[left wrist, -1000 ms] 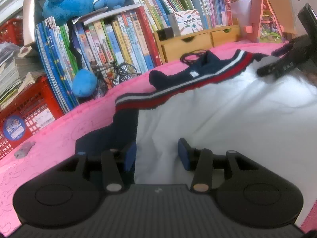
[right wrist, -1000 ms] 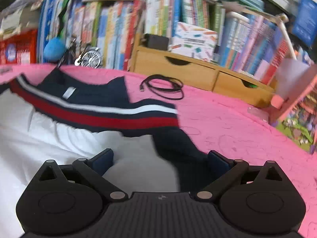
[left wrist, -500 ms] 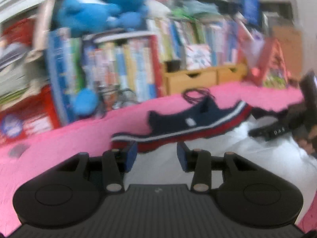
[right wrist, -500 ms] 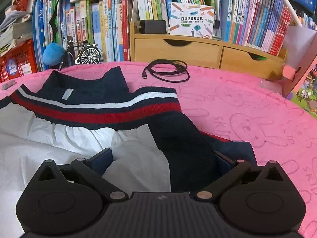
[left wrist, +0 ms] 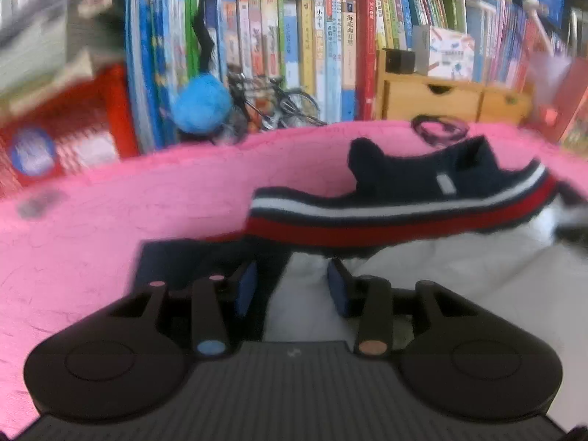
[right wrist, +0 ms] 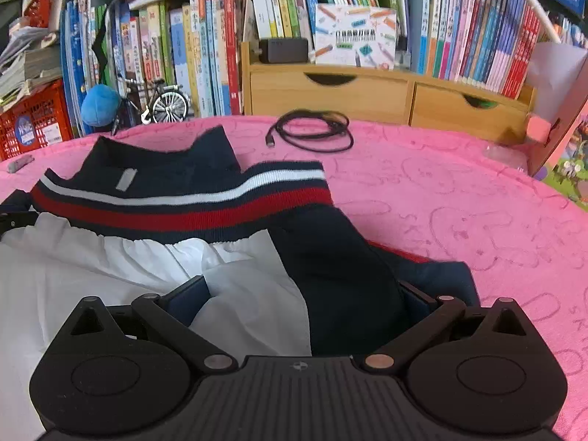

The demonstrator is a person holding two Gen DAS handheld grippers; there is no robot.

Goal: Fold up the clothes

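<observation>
The shirt (right wrist: 205, 198) lies on the pink cloth (right wrist: 459, 202), its cloth bunched between the wide-spread fingers of the right gripper (right wrist: 299, 299) and between the half-open, unclamped fingers of the left gripper (left wrist: 292, 286), cable (right wrist: 312, 134) beyond.

The left gripper (left wrist: 292, 288) has dropped lower toward the garment (left wrist: 400, 213).

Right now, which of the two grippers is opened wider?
The right gripper: its jaws span both white and navy cloth of the garment. The left gripper shows a narrower gap.
</observation>
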